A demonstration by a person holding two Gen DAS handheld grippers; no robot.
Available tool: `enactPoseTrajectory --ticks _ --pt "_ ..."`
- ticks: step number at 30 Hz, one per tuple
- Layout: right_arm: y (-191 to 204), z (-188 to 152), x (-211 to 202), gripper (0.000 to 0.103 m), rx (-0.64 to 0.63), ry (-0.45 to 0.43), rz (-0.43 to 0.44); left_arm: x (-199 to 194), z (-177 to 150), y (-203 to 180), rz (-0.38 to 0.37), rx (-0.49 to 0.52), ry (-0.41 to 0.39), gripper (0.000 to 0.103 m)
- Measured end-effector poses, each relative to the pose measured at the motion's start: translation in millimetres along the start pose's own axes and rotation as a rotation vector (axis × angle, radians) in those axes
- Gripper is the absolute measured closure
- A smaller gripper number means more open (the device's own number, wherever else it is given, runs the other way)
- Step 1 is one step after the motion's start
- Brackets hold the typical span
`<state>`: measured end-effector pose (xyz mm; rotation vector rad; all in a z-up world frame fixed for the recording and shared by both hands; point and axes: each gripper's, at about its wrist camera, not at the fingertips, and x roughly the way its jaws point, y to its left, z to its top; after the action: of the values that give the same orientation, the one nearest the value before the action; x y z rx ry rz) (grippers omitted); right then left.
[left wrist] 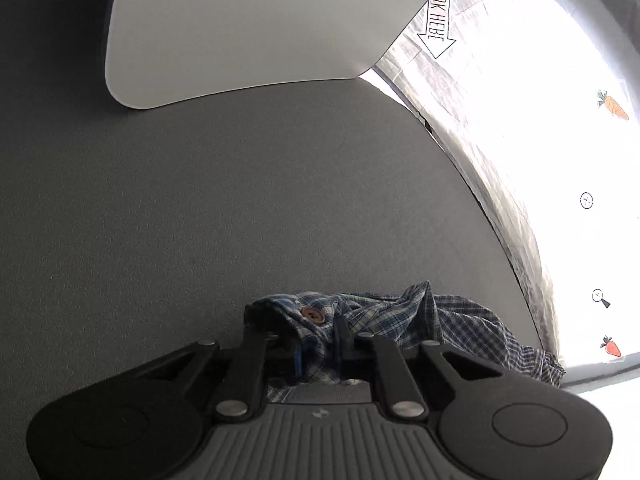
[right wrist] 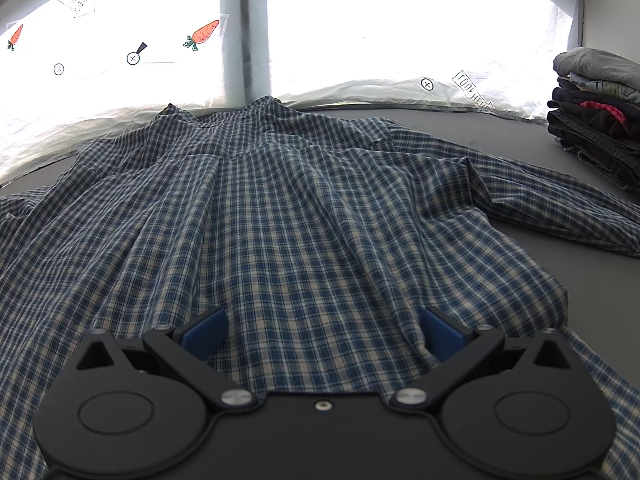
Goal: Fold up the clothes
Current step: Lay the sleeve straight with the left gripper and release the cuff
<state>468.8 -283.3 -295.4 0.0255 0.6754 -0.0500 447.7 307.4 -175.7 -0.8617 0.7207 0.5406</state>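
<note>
A blue and cream checked shirt lies spread on the grey surface, collar at the far side, one sleeve stretched to the right. My right gripper hovers at the near hem, its blue pads wide apart over the cloth, open. In the left wrist view a bunched part of the same shirt, with a brown button on it, sits between the fingers of my left gripper, which is shut on the fabric. The rest of the shirt is out of that view.
A stack of folded dark and grey clothes stands at the far right. A bright white curtain with carrot prints runs along the far edge. A white panel borders the grey surface ahead of the left gripper.
</note>
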Motion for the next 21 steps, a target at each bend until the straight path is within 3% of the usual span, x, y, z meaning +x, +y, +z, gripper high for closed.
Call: enactPoseTrajectory --ticks 2,5,7,9,11,15,17,19,21 --pt "0 0 0 0.0 0.0 0.0 0.0 -24 6 -19 0.003 0.132 -0.103 0.089" --pt "0 0 0 0.0 0.0 0.0 0.0 -71 5 -46 0.003 0.382 -0.359 0.089" --pt "0 0 0 0.0 0.0 0.0 0.0 -86 -4 -57 0.024 0.524 -0.449 0.089" --pt "0 0 0 0.0 0.0 0.0 0.0 -77 -11 -56 0.086 0.611 -0.44 0.085" --pt "0 0 0 0.0 0.0 0.0 0.0 -51 -14 -44 0.181 0.622 -0.354 0.081" --pt "0 0 0 0.0 0.001 0.0 0.0 1 -17 -15 0.335 0.599 -0.176 0.061" --pt "0 0 0 0.0 0.001 -0.001 0.001 6 -21 -9 0.361 0.585 -0.159 0.055" --pt "1 1 1 0.0 0.001 -0.001 0.0 6 -24 -9 0.363 0.577 -0.168 0.035" --pt "1 1 1 0.0 0.001 -0.001 0.001 0 -27 0 0.345 0.574 -0.168 0.032"
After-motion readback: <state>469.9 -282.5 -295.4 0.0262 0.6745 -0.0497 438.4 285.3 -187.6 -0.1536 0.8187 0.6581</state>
